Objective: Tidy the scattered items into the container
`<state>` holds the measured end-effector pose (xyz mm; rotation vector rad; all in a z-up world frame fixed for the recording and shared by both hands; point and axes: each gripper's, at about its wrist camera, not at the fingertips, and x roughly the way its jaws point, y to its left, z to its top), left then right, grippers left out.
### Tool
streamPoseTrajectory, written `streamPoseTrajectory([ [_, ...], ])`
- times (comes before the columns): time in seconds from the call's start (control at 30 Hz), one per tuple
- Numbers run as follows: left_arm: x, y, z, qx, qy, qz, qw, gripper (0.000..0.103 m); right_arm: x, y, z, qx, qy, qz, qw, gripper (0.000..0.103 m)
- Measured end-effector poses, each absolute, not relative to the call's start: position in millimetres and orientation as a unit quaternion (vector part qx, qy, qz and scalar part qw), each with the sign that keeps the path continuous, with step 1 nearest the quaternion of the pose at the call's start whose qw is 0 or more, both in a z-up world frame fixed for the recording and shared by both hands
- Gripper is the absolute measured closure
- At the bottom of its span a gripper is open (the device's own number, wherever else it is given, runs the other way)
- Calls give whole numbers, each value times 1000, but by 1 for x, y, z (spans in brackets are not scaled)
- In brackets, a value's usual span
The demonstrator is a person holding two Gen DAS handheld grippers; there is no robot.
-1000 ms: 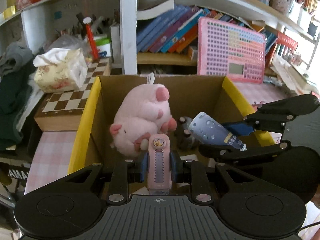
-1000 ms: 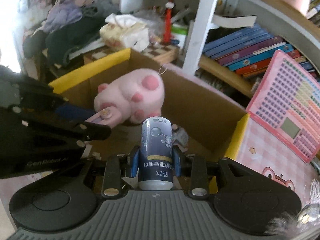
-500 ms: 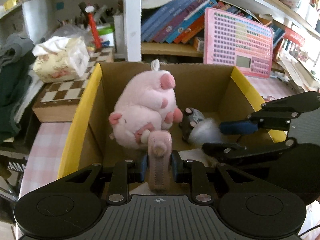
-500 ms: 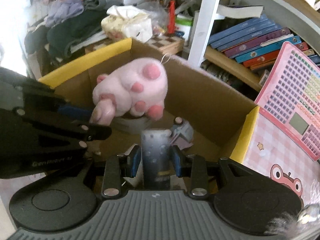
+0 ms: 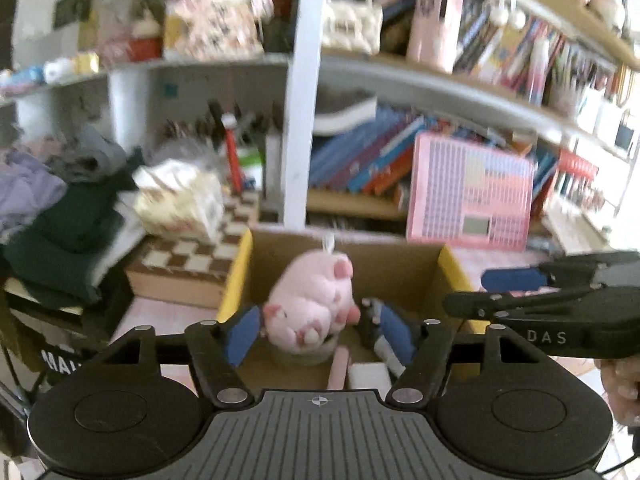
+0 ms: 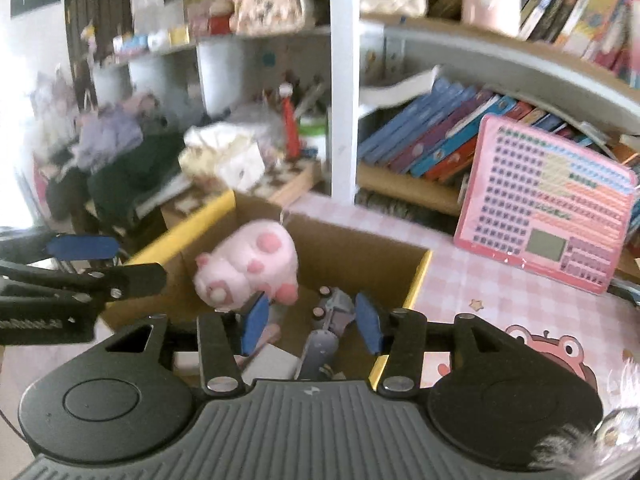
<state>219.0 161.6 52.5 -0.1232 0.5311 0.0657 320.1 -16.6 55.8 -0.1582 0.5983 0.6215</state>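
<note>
Bookshelves back the cardboard box; both tongs, left and right, spread, just opened, empty; "DAS" legible.

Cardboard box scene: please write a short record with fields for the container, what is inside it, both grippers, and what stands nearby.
container: cardboard box with yellow flaps, open at the top
inside: pink plush pig, pink case, blue tube, white block, small grey toy
left gripper: open, nothing between the pads, jaws have just been opening
right gripper: open, empty, jaws have just been opening
nearby: chessboard to the left of the box, pink toy laptop to its right
</note>
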Motion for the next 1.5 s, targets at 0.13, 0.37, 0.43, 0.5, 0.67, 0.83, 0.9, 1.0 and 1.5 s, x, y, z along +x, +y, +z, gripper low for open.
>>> streamPoseTrajectory([
  [0.13,178,160,66,-63,231,38,970,28,284,-28,71,-59,263,288,919,56],
  [0.37,109,151,65,-69,223,50,971,21,213,-54,78,-36,232,256,938,55],
  [0.43,90,146,60,-72,218,58,972,18,192,-63,75,-28,226,241,943,54],
  [0.5,74,139,54,-75,218,63,971,18,170,-72,69,-30,222,222,949,53],
  [0.67,46,115,33,-75,237,56,967,18,118,-97,51,-39,212,163,963,48],
  [0.83,27,87,16,-64,255,42,964,18,83,-122,27,-27,225,110,968,47],
  [0.9,26,78,16,-51,259,35,964,18,75,-128,20,-28,243,103,964,47],
  [1.0,23,70,17,-50,249,37,966,18,65,-135,16,-35,250,97,963,45],
  [1.5,21,32,20,-18,269,44,962,2,47,-179,10,-15,256,66,964,12],
])
